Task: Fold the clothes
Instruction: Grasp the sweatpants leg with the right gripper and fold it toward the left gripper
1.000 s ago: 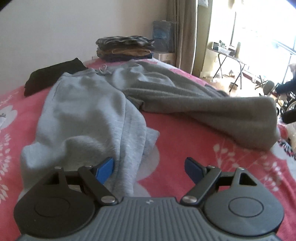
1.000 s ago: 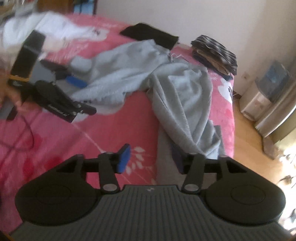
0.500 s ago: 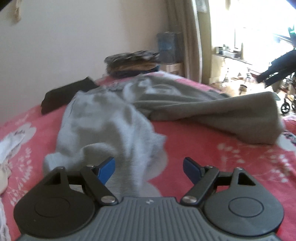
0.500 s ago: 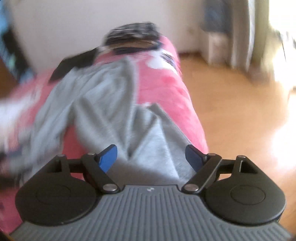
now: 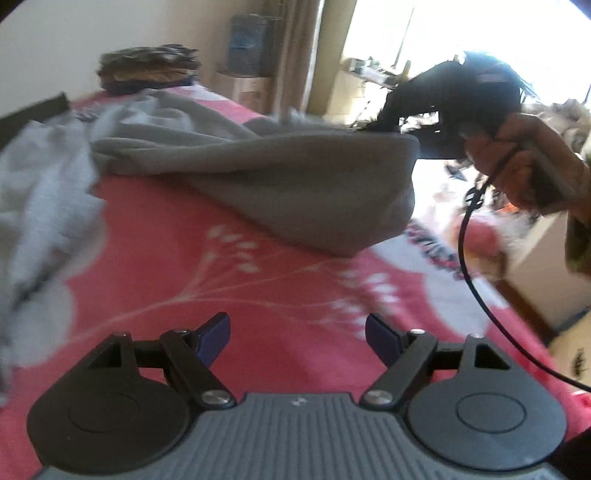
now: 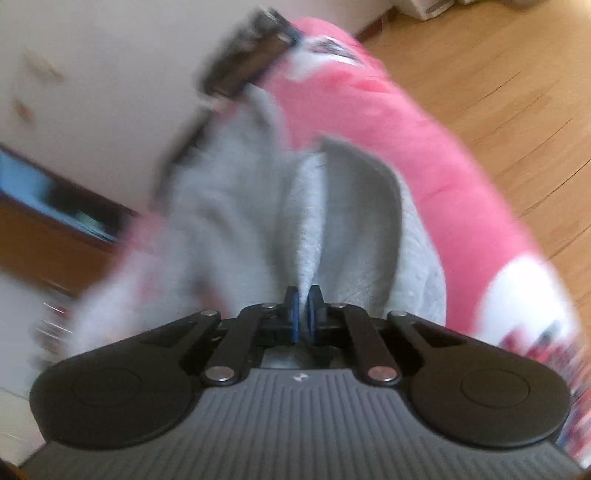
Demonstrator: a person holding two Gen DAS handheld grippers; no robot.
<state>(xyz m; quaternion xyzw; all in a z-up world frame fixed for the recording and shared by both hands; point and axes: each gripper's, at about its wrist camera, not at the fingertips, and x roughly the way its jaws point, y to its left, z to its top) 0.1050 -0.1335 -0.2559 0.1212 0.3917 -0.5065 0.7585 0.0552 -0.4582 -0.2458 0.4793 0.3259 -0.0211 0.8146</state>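
the right claw [image 6: 303, 308] is pinched tight on a hem of the grey pants [image 6: 354, 221] sprawled on the bed [image 5: 229, 295], the left claw [image 5: 297, 334] gapes empty above bare cover, so one-sided lifting could likely drag them askew or slip.

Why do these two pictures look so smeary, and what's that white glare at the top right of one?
Left wrist view: the window is blown out white, the grey sweatpants are softly blurred, and the bed bulges from the fisheye lens. Right wrist view: heavy motion smear over the wall and bed edge; only the right gripper, shut on grey cloth, looks sharp.
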